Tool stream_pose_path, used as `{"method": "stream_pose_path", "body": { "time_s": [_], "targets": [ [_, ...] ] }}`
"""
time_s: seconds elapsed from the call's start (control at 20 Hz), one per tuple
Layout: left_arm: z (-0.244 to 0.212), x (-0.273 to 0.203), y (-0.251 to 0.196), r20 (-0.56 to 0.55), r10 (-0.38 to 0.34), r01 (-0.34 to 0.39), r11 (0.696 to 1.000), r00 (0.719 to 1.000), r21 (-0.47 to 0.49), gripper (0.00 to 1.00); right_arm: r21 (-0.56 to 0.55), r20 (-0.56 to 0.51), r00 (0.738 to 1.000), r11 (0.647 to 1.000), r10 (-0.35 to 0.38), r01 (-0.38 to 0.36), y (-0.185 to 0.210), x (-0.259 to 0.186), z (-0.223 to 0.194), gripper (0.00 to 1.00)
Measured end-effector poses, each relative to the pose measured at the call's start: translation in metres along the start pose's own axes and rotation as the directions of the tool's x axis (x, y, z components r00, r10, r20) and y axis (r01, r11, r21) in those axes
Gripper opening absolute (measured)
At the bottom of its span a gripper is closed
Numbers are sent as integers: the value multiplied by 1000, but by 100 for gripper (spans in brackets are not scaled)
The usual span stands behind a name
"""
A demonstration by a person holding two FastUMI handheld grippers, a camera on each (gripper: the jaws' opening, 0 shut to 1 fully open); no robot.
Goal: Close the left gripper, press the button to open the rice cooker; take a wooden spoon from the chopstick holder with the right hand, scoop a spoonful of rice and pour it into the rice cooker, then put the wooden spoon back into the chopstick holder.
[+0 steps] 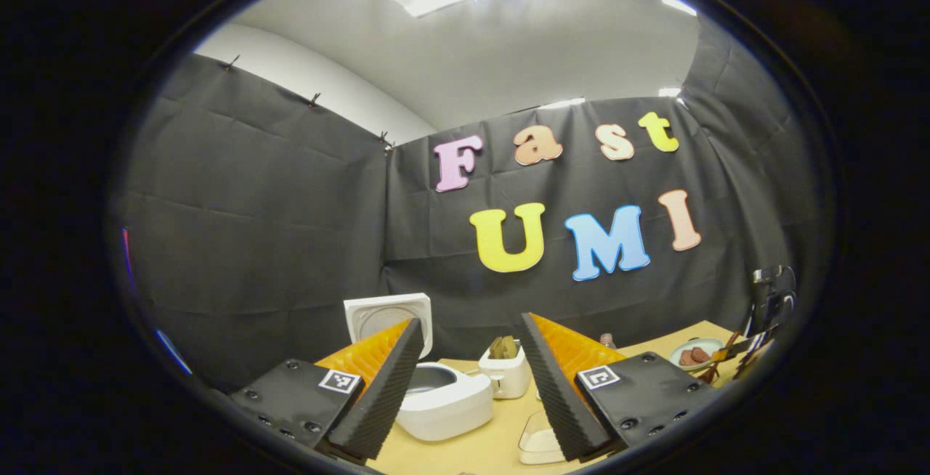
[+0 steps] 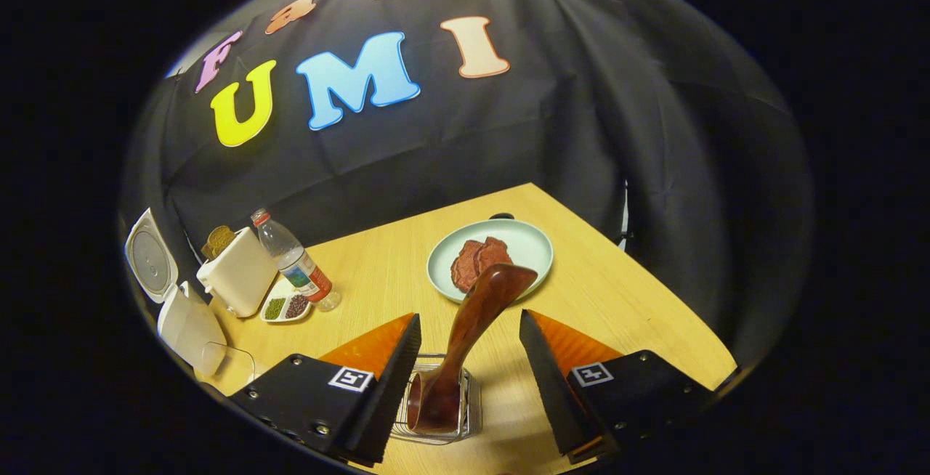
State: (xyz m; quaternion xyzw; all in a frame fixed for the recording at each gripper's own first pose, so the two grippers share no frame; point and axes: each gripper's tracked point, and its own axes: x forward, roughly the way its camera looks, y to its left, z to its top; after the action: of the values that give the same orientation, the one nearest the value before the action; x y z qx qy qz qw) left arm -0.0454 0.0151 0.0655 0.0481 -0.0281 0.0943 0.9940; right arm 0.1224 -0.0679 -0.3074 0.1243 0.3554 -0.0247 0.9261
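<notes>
hovering right gripper [image 2: 468, 380] over wooden spoon [image 2: 472, 322] in chopstick holder [image 2: 471, 417], jaws spread; left gripper [image 1: 468, 388] jaws spread too

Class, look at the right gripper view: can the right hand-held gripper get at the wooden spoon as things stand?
Probably yes: the right hand-held gripper is open, and the wooden spoon leans out of the chopstick holder between its fingers, nothing blocking.

No legible txt noted; label on clear plastic bottle w/ red cap [image 2: 294, 259] too small to be read.
</notes>
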Motion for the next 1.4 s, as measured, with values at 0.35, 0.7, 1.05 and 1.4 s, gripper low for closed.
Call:
{"method": "stream_pose_path", "body": {
  "time_s": [0.35, 0.7, 1.05, 1.4],
  "targets": [
    [-7, -4, -2, -12, 23, -22, 1000, 1000, 12, 89, 22, -68, 997, 999, 48, -47, 5, 3, -13, 52],
    [-10, 3, 4, -2, 12, -12, 1000, 1000, 6, 93, -65, -20, 993, 991, 112, -113, 29, -17, -5, 14],
    [-14, 33, 21, 28, -59, 60, 998, 998, -34, 93, -132, 62, 997, 990, 49, -40, 38, -58, 20, 14],
    [-21, 58, 44, 48, -122, 126, 989, 991, -73, 96, -137, 152, 988, 991, 31, -10, 66, -101, 54, 14]
  ]
}}
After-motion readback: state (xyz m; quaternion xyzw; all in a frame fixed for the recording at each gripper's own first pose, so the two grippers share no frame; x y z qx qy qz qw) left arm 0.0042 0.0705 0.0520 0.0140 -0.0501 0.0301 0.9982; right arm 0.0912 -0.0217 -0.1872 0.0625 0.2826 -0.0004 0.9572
